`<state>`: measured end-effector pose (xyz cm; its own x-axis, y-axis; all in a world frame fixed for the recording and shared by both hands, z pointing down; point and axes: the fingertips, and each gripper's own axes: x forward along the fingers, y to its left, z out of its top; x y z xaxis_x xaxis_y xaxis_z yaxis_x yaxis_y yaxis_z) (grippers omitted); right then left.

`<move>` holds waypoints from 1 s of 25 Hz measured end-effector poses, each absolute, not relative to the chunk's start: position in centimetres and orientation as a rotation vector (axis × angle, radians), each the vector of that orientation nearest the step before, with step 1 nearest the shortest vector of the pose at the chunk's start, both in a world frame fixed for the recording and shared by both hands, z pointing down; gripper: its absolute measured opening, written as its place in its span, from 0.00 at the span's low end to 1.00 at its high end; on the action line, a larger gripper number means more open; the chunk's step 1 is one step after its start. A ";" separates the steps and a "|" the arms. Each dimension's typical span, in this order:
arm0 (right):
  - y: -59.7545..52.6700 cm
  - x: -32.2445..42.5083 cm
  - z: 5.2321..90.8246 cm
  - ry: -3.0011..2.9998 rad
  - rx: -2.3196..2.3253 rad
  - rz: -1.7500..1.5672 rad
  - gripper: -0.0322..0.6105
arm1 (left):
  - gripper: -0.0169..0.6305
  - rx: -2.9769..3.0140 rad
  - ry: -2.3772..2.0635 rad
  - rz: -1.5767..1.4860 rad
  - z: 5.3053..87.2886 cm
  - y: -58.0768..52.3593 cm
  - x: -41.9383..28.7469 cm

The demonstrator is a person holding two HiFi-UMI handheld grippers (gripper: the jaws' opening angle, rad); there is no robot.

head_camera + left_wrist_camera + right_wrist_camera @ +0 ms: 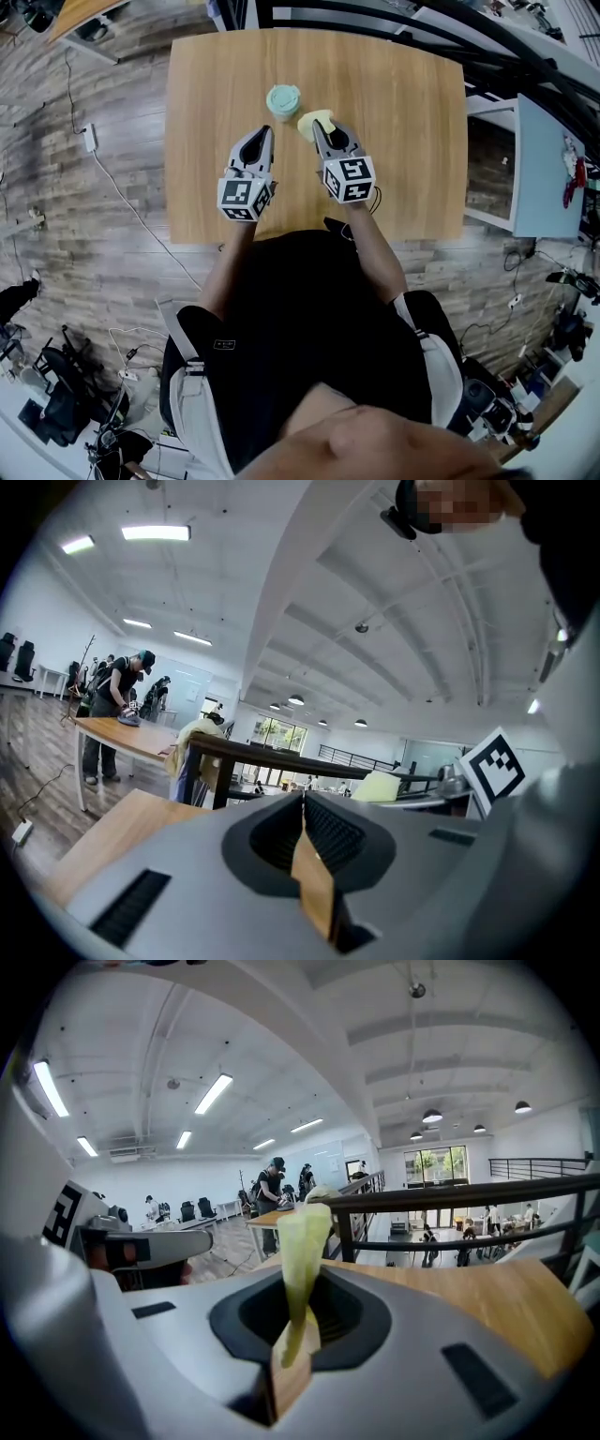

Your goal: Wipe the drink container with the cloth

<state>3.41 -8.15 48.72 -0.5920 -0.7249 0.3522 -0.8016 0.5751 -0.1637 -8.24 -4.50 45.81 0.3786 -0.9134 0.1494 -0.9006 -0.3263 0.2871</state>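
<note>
A mint-green drink container (283, 101) with a lid stands upright on the wooden table (403, 141). My right gripper (320, 129) is shut on a pale yellow cloth (314, 121), which bunches just right of the cup. In the right gripper view the cloth (302, 1232) sticks up from between the shut jaws of that gripper (298, 1297). My left gripper (266, 133) hovers just below-left of the cup, shut with nothing in it. Its jaws (302, 803) meet in the left gripper view, where the cloth (378, 787) shows to the right. Neither gripper view shows the cup.
The table's left edge (168, 141) and near edge (281, 239) drop to wood flooring with cables (112, 187). A dark railing (450, 1194) and a white panel (544, 169) lie beyond the right side. People stand at a distant table (122, 728).
</note>
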 end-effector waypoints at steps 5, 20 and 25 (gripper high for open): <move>-7.2 3.9 46.9 -2.588 1.313 0.446 0.13 | 0.07 2.357 -1.596 -0.087 44.3 -3.5 -7.6; -3.5 6.1 45.6 -2.581 1.445 0.401 0.13 | 0.07 2.347 -1.639 -0.108 43.5 -2.4 -8.0; -3.5 6.1 45.1 -2.590 1.441 0.385 0.13 | 0.07 2.339 -1.653 -0.121 43.3 -1.9 -8.0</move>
<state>6.13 -3.51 45.09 -0.5261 -0.8112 0.2553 -0.8504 0.5046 -0.1489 -8.04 -1.93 43.32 0.3438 -0.9348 0.0893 -0.9120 -0.3096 0.2692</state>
